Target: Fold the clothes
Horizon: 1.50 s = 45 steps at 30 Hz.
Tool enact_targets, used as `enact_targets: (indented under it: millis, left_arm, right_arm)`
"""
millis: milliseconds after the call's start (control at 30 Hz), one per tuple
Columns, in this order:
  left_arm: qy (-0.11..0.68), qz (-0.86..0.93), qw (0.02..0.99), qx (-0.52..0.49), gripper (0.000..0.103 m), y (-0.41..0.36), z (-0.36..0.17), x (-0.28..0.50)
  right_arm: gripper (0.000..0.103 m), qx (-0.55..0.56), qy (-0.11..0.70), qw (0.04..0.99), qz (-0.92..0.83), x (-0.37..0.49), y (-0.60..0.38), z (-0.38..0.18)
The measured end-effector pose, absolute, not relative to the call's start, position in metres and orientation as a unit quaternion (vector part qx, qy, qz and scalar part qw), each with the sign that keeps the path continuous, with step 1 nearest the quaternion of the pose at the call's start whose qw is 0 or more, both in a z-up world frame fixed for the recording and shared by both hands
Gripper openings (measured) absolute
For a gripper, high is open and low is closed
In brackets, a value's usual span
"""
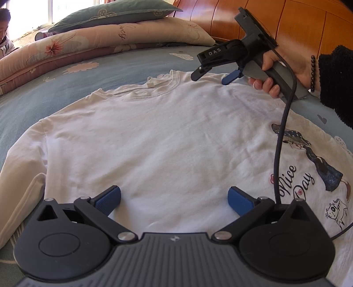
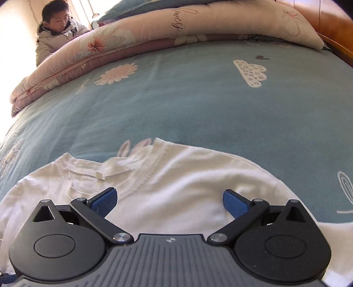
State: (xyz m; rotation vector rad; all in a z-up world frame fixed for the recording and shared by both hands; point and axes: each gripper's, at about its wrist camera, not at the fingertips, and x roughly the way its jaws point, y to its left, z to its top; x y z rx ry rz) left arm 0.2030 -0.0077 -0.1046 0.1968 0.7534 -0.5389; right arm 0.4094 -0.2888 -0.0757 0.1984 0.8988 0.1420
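A white T-shirt [image 1: 158, 136] lies spread flat on the blue bedsheet [image 1: 123, 66], collar toward the far side. A folded-over part at the right shows a printed figure and the words "Nice Day" [image 1: 295, 178]. My left gripper [image 1: 175, 198] hovers open over the shirt's near part, nothing between its blue pads. My right gripper [image 1: 213, 76], held in a hand, hangs open above the shirt's far shoulder by the collar. In the right wrist view the right gripper [image 2: 169, 202] is open over the shoulder, with the collar [image 2: 114, 167] just ahead to the left.
A folded floral quilt [image 1: 92, 48] and a dark green pillow [image 1: 114, 13] are stacked along the far side of the bed. A wooden headboard [image 1: 275, 22] rises at the right. A person in a light jacket [image 2: 57, 33] sits behind the quilt. A cable [image 1: 280, 141] hangs from the right gripper.
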Motion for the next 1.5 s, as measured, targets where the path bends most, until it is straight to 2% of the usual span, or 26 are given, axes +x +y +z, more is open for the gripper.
enact_targets:
  millis: [133,533,633,800,867,1067,1233,1267,1300,1333,1500]
  left_arm:
    - [0.362,-0.258,0.891,0.095,0.103,-0.008,-0.104,0.203]
    - [0.360,-0.254,0.893,0.092,0.103,-0.008,-0.104,0.202]
    - [0.357,-0.253,0.894,0.092,0.103,-0.009,-0.105,0.202]
    - [0.358,-0.252,0.894,0.092,0.103,-0.010,-0.105,0.202]
    - [0.357,-0.253,0.895,0.092,0.103,-0.009,-0.105,0.202]
    - [0.355,-0.253,0.895,0.092,0.103,-0.009,-0.106,0.202]
    - [0.352,-0.254,0.896,0.093,0.103,-0.008,-0.107,0.202]
    - [0.352,-0.254,0.896,0.093,0.103,-0.008,-0.107,0.202]
    - [0.351,-0.254,0.896,0.093,0.103,-0.008,-0.107,0.202]
    - [0.351,-0.254,0.896,0.093,0.103,-0.008,-0.107,0.202]
    - [0.350,-0.254,0.897,0.093,0.103,-0.009,-0.107,0.202]
  right_arm:
    - [0.103,0.149,0.417,0.894,0.068,0.383,-0.320,-0.058]
    - [0.103,0.124,0.349,0.928,-0.039,0.260,-0.416,-0.006]
    - [0.094,0.159,0.339,0.924,-0.078,0.233,-0.457,-0.001]
    - [0.064,0.207,0.348,0.902,-0.149,0.209,-0.516,-0.006]
    - [0.059,0.227,0.348,0.894,-0.166,0.206,-0.533,-0.016]
    - [0.059,0.289,0.329,0.878,-0.194,0.221,-0.567,-0.046]
    - [0.057,0.280,0.335,0.875,-0.210,0.243,-0.569,-0.065]
    - [0.042,0.269,0.345,0.875,-0.206,0.245,-0.566,-0.067]
    - [0.018,0.259,0.354,0.875,-0.203,0.247,-0.564,-0.069]
    - [0.007,0.251,0.363,0.875,-0.198,0.247,-0.560,-0.069]
    - [0.004,0.232,0.373,0.880,-0.181,0.222,-0.550,-0.063]
